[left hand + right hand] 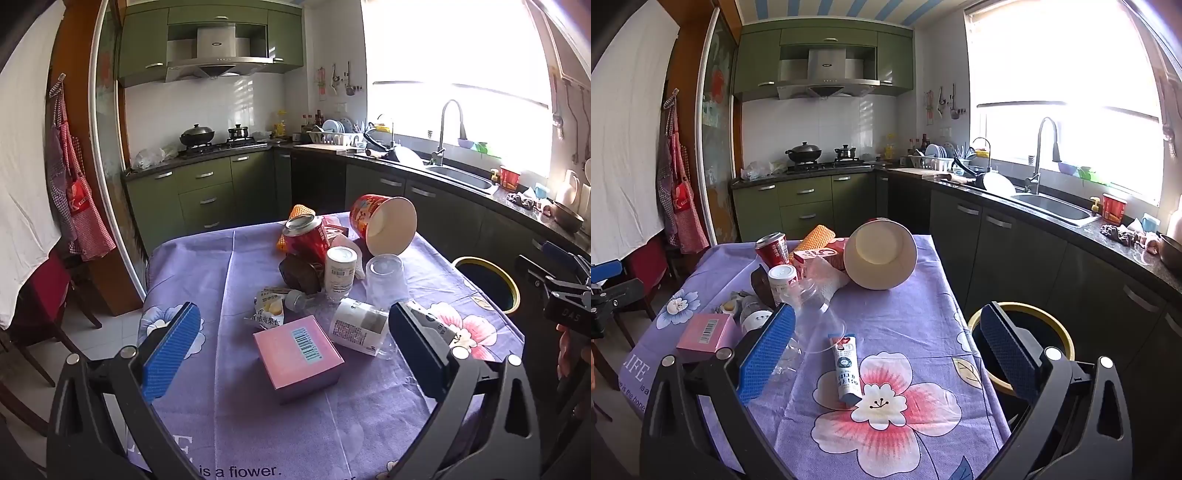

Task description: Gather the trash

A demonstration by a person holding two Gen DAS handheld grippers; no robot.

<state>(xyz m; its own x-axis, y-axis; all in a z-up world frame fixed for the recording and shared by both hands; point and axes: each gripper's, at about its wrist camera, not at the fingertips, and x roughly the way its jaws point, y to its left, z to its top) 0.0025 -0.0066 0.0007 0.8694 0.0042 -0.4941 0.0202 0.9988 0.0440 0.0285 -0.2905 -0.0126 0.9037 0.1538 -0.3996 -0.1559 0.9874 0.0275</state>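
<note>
A heap of trash lies on the purple flowered tablecloth point(229, 398): a pink box point(297, 356), a white carton point(356, 326), a snack wrapper point(267, 308), a white can point(340, 273), a clear plastic cup point(386, 280), a red can point(304, 236) and a tipped noodle cup point(384, 225). My left gripper point(294, 310) is open above the near edge, with the pink box in line between its fingers, untouched. My right gripper point(886, 308) is open over the table's right side. A white tube point(846, 365) lies below it. The noodle cup point(881, 254) and clear cup point(812, 306) lie further off.
A dark bin with a yellow rim point(1015, 305) stands on the floor by the table's right edge, partly behind my right finger. Green cabinets, a stove point(218, 142) and a sink point(461, 179) line the walls. A wooden chair point(44, 295) stands left of the table.
</note>
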